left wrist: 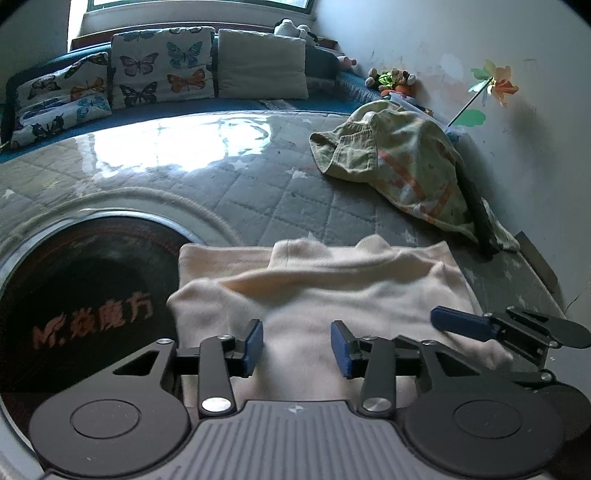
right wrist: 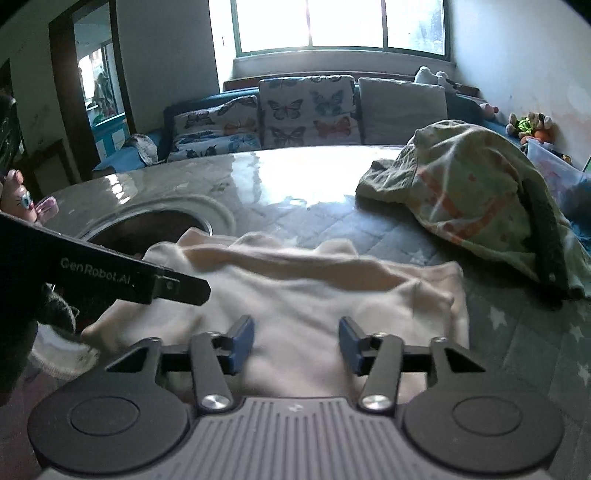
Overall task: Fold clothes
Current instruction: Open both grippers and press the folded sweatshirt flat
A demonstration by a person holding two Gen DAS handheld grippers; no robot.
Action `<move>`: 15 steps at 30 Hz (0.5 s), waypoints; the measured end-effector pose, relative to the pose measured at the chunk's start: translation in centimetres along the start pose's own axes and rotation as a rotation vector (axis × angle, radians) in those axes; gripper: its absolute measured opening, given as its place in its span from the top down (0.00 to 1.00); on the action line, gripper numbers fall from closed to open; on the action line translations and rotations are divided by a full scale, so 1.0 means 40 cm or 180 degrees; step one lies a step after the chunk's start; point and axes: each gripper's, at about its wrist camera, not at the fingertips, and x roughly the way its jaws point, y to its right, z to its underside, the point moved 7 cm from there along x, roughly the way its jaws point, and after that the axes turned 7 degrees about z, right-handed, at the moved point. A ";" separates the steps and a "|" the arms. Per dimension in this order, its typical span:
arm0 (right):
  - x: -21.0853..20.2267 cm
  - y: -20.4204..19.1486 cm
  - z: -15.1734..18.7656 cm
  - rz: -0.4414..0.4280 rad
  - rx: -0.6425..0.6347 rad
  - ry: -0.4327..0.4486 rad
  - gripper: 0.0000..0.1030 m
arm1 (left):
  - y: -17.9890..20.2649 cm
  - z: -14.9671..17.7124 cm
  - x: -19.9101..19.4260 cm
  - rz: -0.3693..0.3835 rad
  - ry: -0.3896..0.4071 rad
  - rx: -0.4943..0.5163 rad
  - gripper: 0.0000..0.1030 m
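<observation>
A cream garment (left wrist: 317,291) lies partly folded on the near edge of a grey quilted surface (left wrist: 236,192) with a glossy cover, its far layer bunched into a ridge running across it. The left claw (left wrist: 297,345) hangs just above the near part of the cloth with its blue pads (left wrist: 254,345) spread apart and nothing between them. The right claw (right wrist: 296,343) hangs over the same garment (right wrist: 295,295) from beside it, its fingers likewise apart and empty; seen from the left wrist, one of its blue pads (left wrist: 458,322) lies flat over the cloth's right edge, though whether it touches is hard to tell. To the left of the garment a round dark inset (left wrist: 92,288) with orange lettering sits in the surface. Farther back on the right, well apart from the cream cloth, a rumpled green garment with orange stripes (left wrist: 399,166) lies in a heap. Butterfly-print cushions (left wrist: 162,70) line the sofa behind, under a bright window (right wrist: 340,26).
</observation>
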 end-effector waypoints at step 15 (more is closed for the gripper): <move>-0.093 0.000 0.090 0.0161 0.0101 0.0011 0.39 | -0.026 0.116 -0.078 -0.0123 0.0046 0.0090 0.48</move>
